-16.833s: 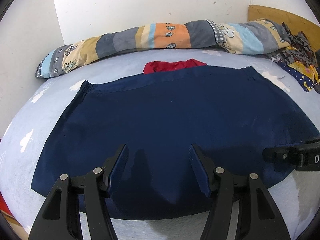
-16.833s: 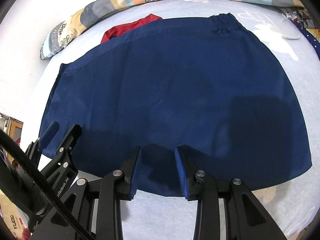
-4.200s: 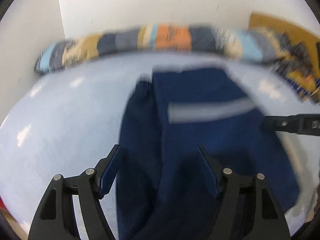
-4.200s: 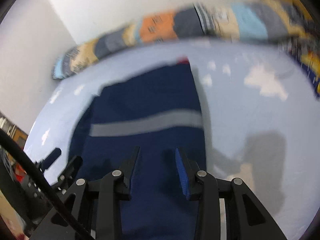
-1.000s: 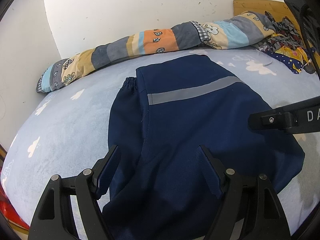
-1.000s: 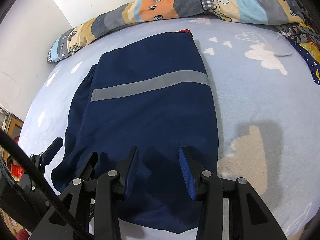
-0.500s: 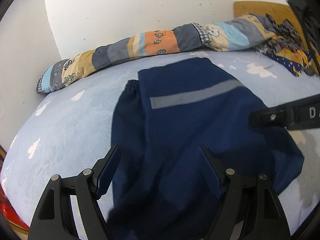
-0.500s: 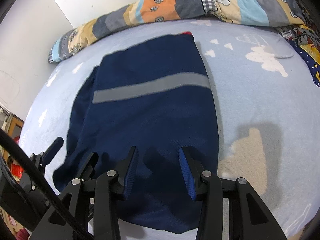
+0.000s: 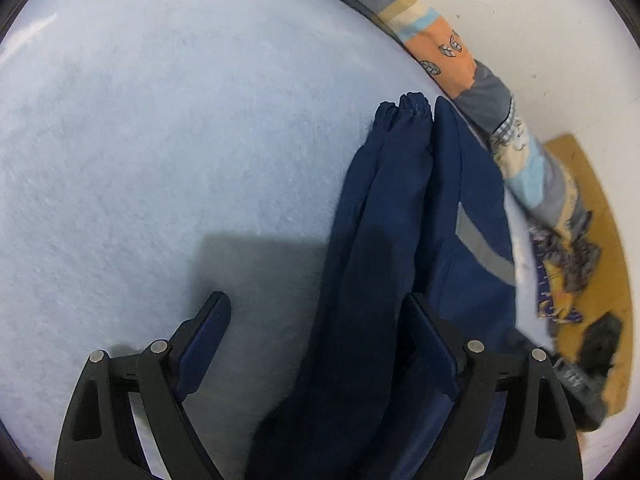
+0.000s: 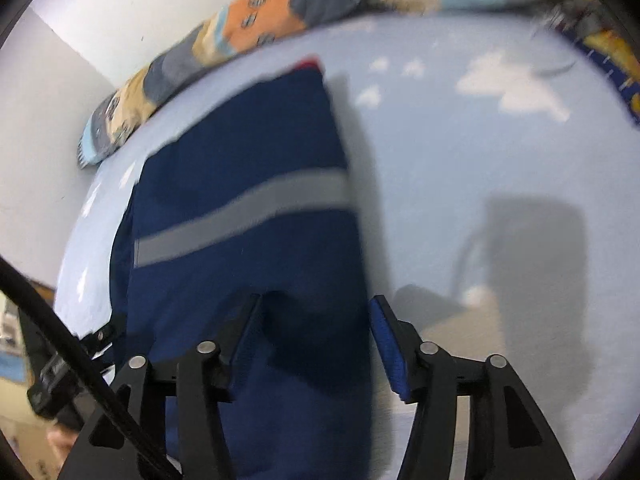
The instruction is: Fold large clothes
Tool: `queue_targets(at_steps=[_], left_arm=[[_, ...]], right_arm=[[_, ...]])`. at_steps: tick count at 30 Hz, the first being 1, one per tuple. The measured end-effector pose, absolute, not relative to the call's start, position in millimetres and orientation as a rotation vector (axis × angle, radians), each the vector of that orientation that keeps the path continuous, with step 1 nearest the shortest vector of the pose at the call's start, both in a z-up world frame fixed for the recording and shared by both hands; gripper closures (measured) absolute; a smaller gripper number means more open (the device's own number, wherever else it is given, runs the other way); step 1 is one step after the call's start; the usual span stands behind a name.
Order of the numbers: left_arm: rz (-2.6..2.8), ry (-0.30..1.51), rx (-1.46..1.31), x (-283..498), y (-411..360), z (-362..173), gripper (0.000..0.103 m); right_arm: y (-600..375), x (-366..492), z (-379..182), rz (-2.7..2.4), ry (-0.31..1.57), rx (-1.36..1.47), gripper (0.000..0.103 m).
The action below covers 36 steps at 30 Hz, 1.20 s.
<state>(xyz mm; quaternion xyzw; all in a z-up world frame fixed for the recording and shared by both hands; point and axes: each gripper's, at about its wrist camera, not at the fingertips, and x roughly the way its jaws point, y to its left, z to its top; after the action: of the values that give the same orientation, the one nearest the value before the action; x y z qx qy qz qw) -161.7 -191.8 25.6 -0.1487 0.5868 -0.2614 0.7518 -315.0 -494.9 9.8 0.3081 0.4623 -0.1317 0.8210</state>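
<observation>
The navy garment (image 9: 384,264) lies folded lengthwise on the pale blue bed (image 9: 160,140), a long dark strip running away from the fingers toward the patchwork bolster (image 9: 448,52) at the far edge. In the left wrist view the left gripper (image 9: 316,336) has its fingers spread wide: the left finger (image 9: 208,328) sits over bare bed cover, the right finger (image 9: 428,336) lies against the cloth, and the garment's rumpled near edge passes up between the two. Nothing is pinched; the fingers stand well apart from each other. The gathered elastic end of the garment bunches at the far tip, just short of the bolster. Beyond the right finger a grey stripe (image 9: 484,256) crosses the upper layer. In the blurred right wrist view the right gripper (image 10: 316,328) is likewise wide open, its fingers straddling the near right-hand side of the garment (image 10: 248,208): the left finger (image 10: 244,328) over the cloth, the blue-padded right finger (image 10: 384,332) at about the garment's right edge, over the bed (image 10: 480,160). The grey stripe (image 10: 240,216) runs across ahead of both fingers. A sliver of red cloth (image 10: 308,65) peeks out at the garment's far corner, close to the bolster (image 10: 256,20).
</observation>
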Motion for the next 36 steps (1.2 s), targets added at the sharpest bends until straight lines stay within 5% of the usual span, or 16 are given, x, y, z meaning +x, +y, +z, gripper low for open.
queue_targets(at_steps=[6,7,8,9,12,17,22,26,29,36], left_arm=[[-0.677,1.282,-0.28,-166,-209,21,0.016],[-0.7,1.273,-0.242,-168,-215,22,0.031],[-0.726,1.269,-0.228,-175,-223,23,0.058],[-0.759,1.275,-0.233,-179,-228,25,0.064],[-0.751,1.194,-0.085,-200,-242,37,0.068],[-0.759,1.177,-0.036,-221,-243,52,0.075],[-0.782,1.155,0.077,-258,-240,55,0.074],[-0.648,1.043,0.164,-256,-237,69,0.062],[-0.573,0.894,0.177,-245,-241,97,0.043],[-0.65,0.808,0.279,-221,-323,103,0.036]], right_arm=[[-494,-308,-10,-0.168,0.99,0.712,0.025],[-494,-309,-16,-0.148,0.98,0.744,0.027],[-493,-310,-16,-0.149,0.968,0.74,0.032],[-489,-311,-14,-0.15,0.963,0.719,0.041],[-479,-320,3,-0.123,0.92,0.68,0.067],[-466,-336,19,-0.142,0.932,0.649,0.071],[-468,-370,19,-0.145,1.007,0.68,0.069],[-479,-377,15,-0.244,1.046,0.676,0.046],[-489,-380,39,-0.333,0.966,0.61,0.046],[-498,-329,75,-0.36,0.787,0.448,0.046]])
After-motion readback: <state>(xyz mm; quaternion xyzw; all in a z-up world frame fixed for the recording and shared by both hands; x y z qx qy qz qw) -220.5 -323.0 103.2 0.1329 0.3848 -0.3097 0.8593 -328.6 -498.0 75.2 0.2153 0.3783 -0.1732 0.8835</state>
